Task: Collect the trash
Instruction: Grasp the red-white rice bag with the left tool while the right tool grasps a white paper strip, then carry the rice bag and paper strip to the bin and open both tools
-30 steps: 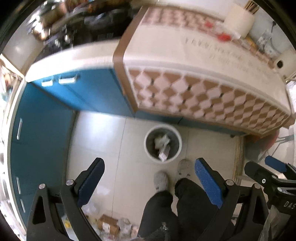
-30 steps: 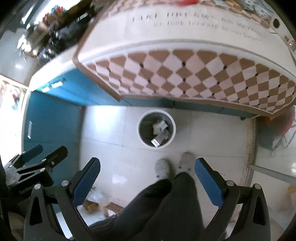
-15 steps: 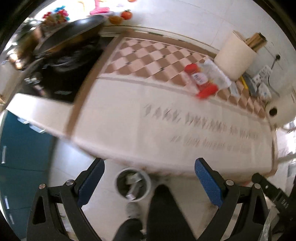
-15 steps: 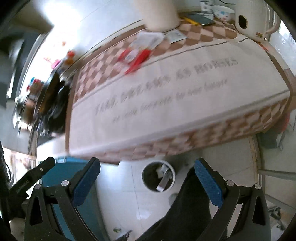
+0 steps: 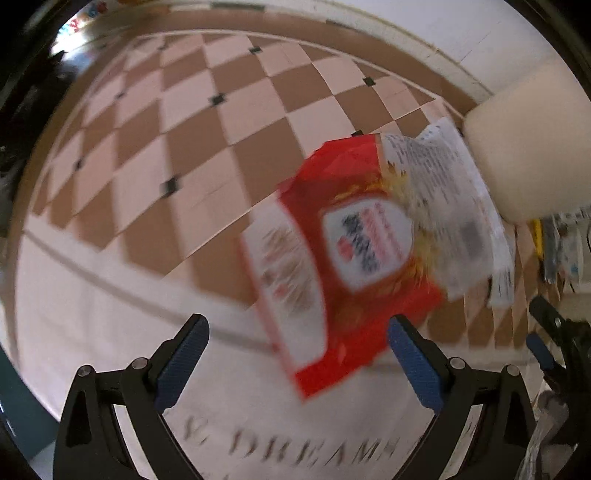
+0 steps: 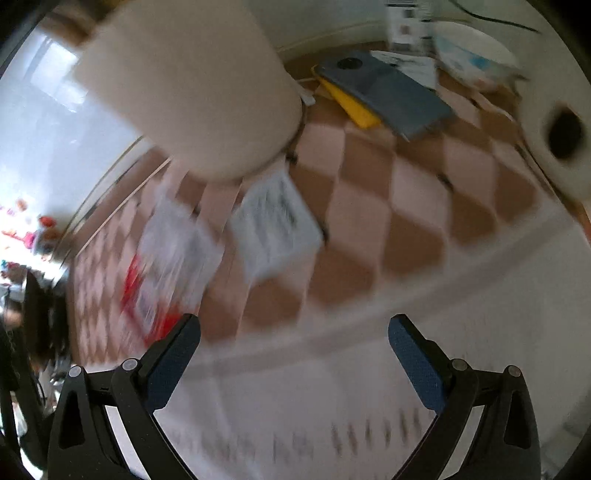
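Checkered cloth (image 5: 177,155); both claws wide, empty.

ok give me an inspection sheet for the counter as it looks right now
Surface: checkered cloth with printed lettering covers the counter.
Job's things: red wrapper lies flat, white printed wrapper beside it; paper slip close by.
Clutter: cream container, phone on a yellow item, white appliance.
Grippers: left tool open above the red wrapper; right tool open, empty.
Cables: dark cord at the wall.
Surroundings: pale wall; view blurred.
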`<control>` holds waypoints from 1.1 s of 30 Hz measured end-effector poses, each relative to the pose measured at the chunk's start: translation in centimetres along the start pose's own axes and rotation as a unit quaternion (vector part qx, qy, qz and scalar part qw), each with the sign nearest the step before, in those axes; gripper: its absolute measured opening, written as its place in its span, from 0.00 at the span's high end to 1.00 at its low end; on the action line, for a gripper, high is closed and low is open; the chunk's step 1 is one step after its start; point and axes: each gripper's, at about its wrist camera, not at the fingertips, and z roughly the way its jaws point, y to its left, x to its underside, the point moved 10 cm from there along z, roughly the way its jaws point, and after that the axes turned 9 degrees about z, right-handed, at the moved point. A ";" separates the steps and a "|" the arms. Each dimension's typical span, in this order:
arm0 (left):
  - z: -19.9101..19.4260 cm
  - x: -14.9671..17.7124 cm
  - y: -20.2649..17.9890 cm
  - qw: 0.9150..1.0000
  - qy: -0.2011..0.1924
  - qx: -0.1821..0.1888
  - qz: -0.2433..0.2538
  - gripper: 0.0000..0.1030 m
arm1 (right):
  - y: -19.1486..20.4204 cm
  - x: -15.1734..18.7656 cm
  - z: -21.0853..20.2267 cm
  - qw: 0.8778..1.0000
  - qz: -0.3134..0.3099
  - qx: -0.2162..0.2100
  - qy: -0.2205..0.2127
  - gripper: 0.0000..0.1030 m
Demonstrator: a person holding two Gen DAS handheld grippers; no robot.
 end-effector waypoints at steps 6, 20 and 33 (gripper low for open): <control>1.4 -1.9 -1.5 0.998 -0.006 -0.065 0.020 0.30 | 2.2 -4.2 5.2 1.000 -0.019 0.008 0.019 0.18; -3.3 -1.5 -4.5 0.994 -0.055 -0.085 0.050 0.92 | 2.8 -3.4 5.2 0.996 -0.083 0.028 -0.024 0.99; -16.5 -1.8 -2.5 0.973 -0.176 -0.123 0.086 0.93 | 0.8 -3.6 -1.9 0.996 -0.033 -0.066 -0.043 1.00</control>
